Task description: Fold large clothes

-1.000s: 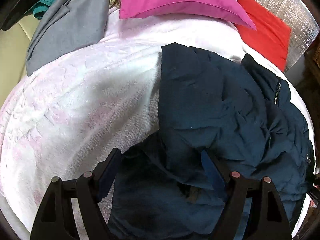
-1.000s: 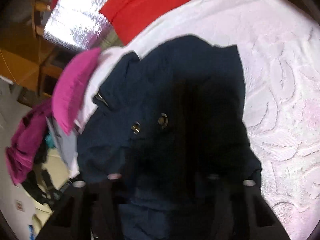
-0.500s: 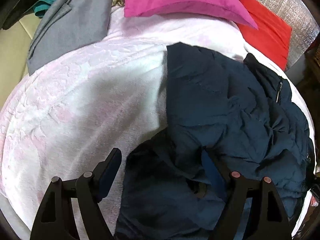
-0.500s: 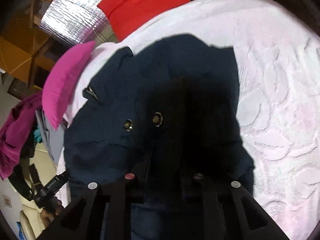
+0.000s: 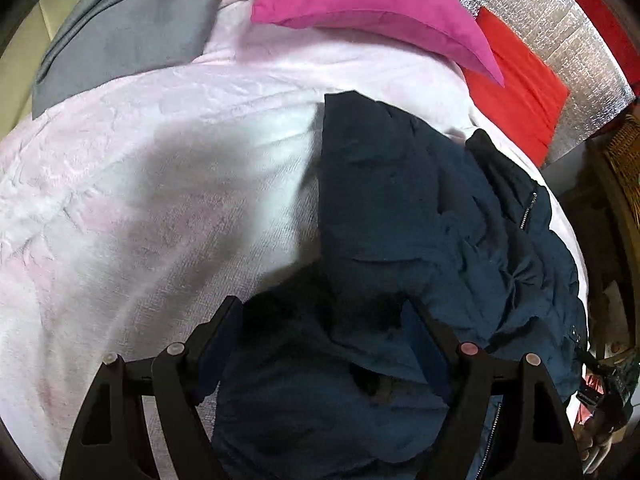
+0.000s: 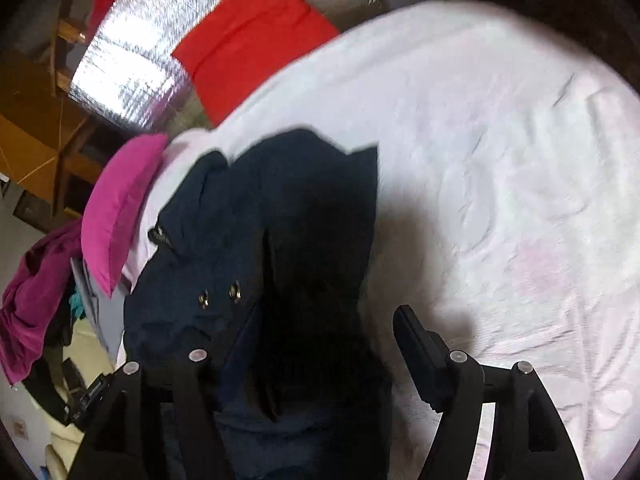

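A dark navy jacket [image 5: 420, 216] lies crumpled on a pale pink bedspread [image 5: 140, 200]; a zipper shows at its right side. My left gripper [image 5: 320, 320] is open, its fingers standing wide over the jacket's near folds. In the right wrist view the jacket [image 6: 248, 240] shows two metal snaps. My right gripper [image 6: 324, 320] is open wide above the jacket's edge, with the right finger over the bedspread [image 6: 520, 200].
A magenta pillow [image 5: 360, 4] and a red cloth [image 5: 520, 80] lie at the head of the bed by a silver foil panel [image 5: 552, 20]. A grey garment [image 5: 128, 28] lies at the far left. Wooden furniture [image 6: 36, 140] stands beside the bed.
My right gripper has opened wide and let go of the jacket fabric it was closed on. The left gripper stays open and has barely shifted.
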`<action>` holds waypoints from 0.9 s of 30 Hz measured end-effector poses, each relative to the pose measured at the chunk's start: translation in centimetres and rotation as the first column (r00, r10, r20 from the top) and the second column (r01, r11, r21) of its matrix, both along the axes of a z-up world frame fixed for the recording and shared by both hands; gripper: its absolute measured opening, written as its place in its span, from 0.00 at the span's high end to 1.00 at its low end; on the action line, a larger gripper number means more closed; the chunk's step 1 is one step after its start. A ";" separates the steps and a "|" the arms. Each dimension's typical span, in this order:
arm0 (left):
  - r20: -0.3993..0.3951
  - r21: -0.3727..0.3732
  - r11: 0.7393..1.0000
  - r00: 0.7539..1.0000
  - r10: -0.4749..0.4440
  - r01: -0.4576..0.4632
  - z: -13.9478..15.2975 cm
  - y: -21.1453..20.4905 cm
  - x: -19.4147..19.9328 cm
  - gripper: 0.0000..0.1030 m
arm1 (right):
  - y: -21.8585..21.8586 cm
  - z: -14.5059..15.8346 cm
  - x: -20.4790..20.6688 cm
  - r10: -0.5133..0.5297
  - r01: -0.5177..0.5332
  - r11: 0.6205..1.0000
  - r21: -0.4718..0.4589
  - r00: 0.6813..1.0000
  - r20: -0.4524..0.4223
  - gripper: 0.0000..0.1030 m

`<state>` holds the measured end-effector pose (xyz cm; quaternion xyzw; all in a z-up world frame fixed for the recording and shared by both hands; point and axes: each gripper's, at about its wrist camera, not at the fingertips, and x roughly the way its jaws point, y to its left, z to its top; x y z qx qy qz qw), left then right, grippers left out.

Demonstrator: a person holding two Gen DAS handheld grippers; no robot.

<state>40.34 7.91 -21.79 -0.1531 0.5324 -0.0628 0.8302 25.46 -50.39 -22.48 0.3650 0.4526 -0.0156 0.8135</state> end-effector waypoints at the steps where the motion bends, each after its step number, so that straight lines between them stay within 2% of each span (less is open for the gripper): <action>1: 0.002 -0.002 1.000 1.000 0.002 -0.002 0.0 0.0 0.0 0.22 | 0.6 -0.2 0.3 0.033 -0.033 0.999 0.023 0.999 0.007 0.30; 2: 0.003 -0.004 1.000 1.000 0.003 -0.003 0.0 -0.1 0.0 0.25 | 1.2 -0.3 0.5 0.053 -0.053 0.998 0.019 0.999 0.009 0.30; 3: 0.006 -0.004 1.000 1.000 0.008 -0.008 0.1 -0.1 0.0 0.32 | 1.9 -0.1 0.6 0.077 -0.077 0.997 -0.007 0.997 0.014 0.30; 4: 0.013 -0.007 1.000 1.000 0.008 -0.008 0.2 -0.1 -0.1 0.42 | 2.5 0.1 0.7 0.091 -0.090 0.995 -0.035 0.996 0.020 0.35; 5: 0.020 -0.017 1.000 1.000 0.000 0.000 0.3 -0.1 -0.1 0.47 | 3.1 0.5 0.8 0.104 -0.102 0.992 -0.077 0.994 0.020 0.52; 6: 0.023 -0.024 1.000 1.000 -0.008 0.008 0.4 -0.2 -0.1 0.53 | 3.6 0.8 0.8 0.112 -0.109 0.988 -0.111 0.994 0.020 0.56; 8: 0.033 0.002 1.000 0.999 -0.012 0.012 0.5 -0.6 0.0 0.56 | 4.0 1.6 0.4 0.110 -0.104 0.983 -0.152 0.994 0.029 0.68; 10: 0.038 0.012 1.000 0.999 -0.011 0.011 0.6 -0.7 0.0 0.59 | 4.3 2.9 -0.3 0.114 -0.100 0.977 -0.190 0.992 0.062 0.72; 12: 0.041 0.005 1.000 0.999 -0.005 0.004 0.8 -0.6 0.0 0.59 | 4.5 3.5 -0.6 0.112 -0.093 0.974 -0.206 0.990 0.081 0.73; 15: 0.003 0.016 1.000 1.000 0.001 -0.001 -0.1 -0.4 0.3 0.57 | 4.3 1.9 0.2 0.104 -0.098 0.969 -0.226 0.994 0.014 0.73; 16: -0.011 0.016 1.000 1.000 0.002 -0.002 -0.5 -0.4 0.4 0.57 | 4.1 0.9 0.7 0.100 -0.101 0.972 -0.212 0.995 -0.017 0.73; 19: -0.011 0.046 0.999 1.000 -0.004 0.005 -0.3 -0.9 0.3 0.56 | 3.1 0.6 0.8 0.081 -0.083 0.988 -0.132 0.996 -0.022 0.70; 22: -0.009 0.073 0.997 1.000 0.008 -0.008 0.2 -1.1 0.2 0.56 | 2.5 1.5 0.3 0.070 -0.073 0.989 -0.127 0.997 -0.029 0.62; 23: 0.003 0.087 0.996 1.000 0.009 -0.010 0.6 -1.1 0.0 0.56 | 2.2 1.7 0.1 0.064 -0.068 0.989 -0.133 0.997 -0.031 0.56; 25: 0.045 0.124 0.992 0.999 0.016 -0.022 1.8 -1.3 -0.3 0.57 | 1.4 2.6 -0.6 0.041 -0.041 0.991 -0.131 0.999 0.000 0.52; 27: 0.107 0.166 0.985 0.994 0.024 -0.042 3.0 -1.6 -0.9 0.56 | 0.5 3.1 -0.7 0.002 0.002 0.995 -0.098 0.999 0.041 0.43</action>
